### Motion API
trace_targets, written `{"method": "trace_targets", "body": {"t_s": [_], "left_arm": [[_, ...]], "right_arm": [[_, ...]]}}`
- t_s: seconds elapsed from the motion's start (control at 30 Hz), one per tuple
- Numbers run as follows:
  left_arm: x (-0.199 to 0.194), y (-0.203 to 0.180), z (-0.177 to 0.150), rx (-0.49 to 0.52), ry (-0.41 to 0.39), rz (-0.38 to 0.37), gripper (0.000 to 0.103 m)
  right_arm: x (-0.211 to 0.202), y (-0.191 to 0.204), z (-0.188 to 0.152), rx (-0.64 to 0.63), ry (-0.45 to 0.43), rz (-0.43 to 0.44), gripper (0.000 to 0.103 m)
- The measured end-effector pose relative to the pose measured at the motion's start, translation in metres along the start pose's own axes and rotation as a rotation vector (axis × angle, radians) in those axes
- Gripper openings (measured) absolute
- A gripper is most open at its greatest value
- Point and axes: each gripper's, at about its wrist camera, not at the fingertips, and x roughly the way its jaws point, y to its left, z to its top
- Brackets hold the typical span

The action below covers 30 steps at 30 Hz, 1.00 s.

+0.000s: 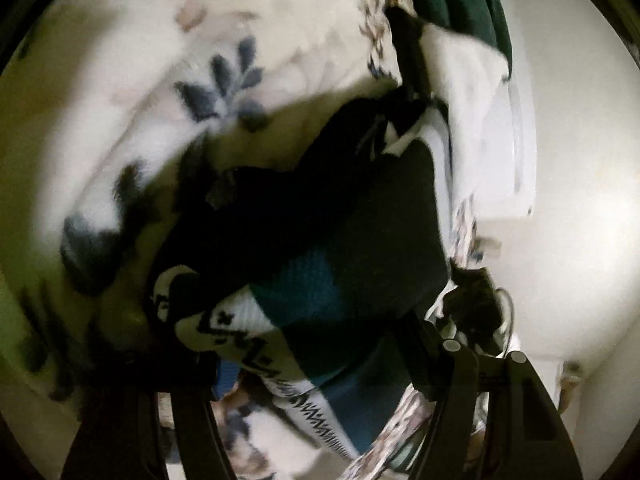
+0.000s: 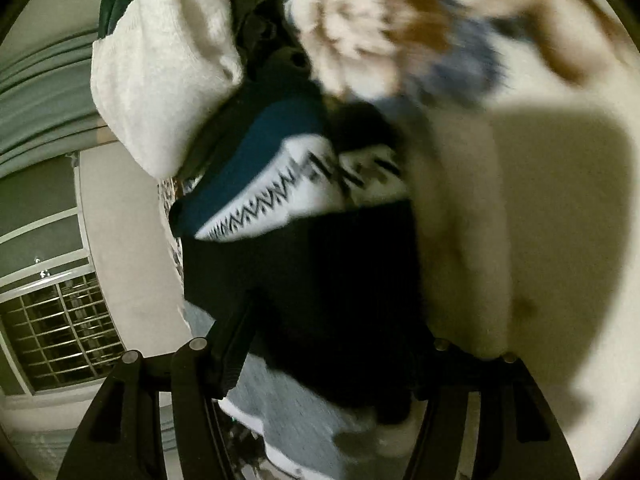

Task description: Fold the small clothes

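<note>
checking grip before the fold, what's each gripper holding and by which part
Both seem to hold the dark patterned garment: left gripper near its white patterned band, right gripper at a black edge. Blur hides contact.

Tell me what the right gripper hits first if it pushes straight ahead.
Most likely the dark sweater, which already fills the space between the right gripper fingers; the frame is blurred, so depth is uncertain.

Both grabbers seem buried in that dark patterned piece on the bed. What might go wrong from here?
The dark garment with the zigzag band lies against a heap of other clothes, including a fluffy cream piece; the fingers could snag a neighbour too. Both views are blurred, so motion looks fast and the fold may land crooked. The floral blanket underneath is soft, so it could bunch.
</note>
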Motion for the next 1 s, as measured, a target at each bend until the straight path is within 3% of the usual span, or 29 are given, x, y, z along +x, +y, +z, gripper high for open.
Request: {"method": "trace_targets", "body": {"t_s": [0.07, 0.1, 0.17, 0.2, 0.3, 0.43, 0.57, 0.67, 0.77, 0.83, 0.93, 1.0], "left_arm": [[-0.003, 0.000, 0.004, -0.025, -0.038, -0.016, 0.057], [-0.003, -0.001, 0.006, -0.027, -0.053, -0.014, 0.053], [-0.008, -0.009, 0.011, -0.010, -0.092, -0.004, 0.040], [-0.012, -0.015, 0.017, 0.008, -0.113, 0.003, 0.038], [-0.018, -0.040, 0.037, 0.111, -0.115, 0.023, 0.034], [-0.017, -0.073, 0.071, 0.297, -0.056, 0.071, 0.033], [-0.021, -0.094, 0.101, 0.396, 0.017, 0.075, 0.030], [-0.016, -0.100, 0.105, 0.460, 0.100, 0.081, 0.030], [0.001, -0.085, 0.096, 0.529, 0.188, 0.189, 0.032], [0.008, -0.071, 0.093, 0.515, 0.215, 0.249, 0.034], [-0.002, -0.056, 0.091, 0.462, 0.194, 0.248, 0.036], [-0.021, -0.062, 0.083, 0.484, 0.135, 0.279, 0.035]], "right_arm": [[0.006, 0.005, 0.001, 0.010, -0.018, 0.013, 0.063], [0.008, 0.010, -0.001, 0.000, -0.026, 0.022, 0.045], [0.014, 0.016, -0.005, -0.019, -0.033, -0.012, 0.025], [0.014, 0.019, -0.010, -0.029, -0.044, -0.007, 0.018], [0.000, 0.028, -0.027, -0.039, -0.106, -0.028, 0.014], [-0.027, 0.045, -0.075, -0.032, -0.209, -0.070, 0.013], [-0.055, 0.042, -0.145, 0.053, -0.300, -0.056, 0.012], [-0.060, 0.038, -0.203, 0.118, -0.348, -0.059, 0.012], [-0.050, 0.023, -0.245, 0.196, -0.348, -0.071, 0.012], [-0.041, -0.001, -0.258, 0.239, -0.322, -0.119, 0.015], [-0.033, -0.024, -0.261, 0.289, -0.263, -0.148, 0.024], [-0.040, -0.026, -0.261, 0.275, -0.250, -0.165, 0.043]]}}
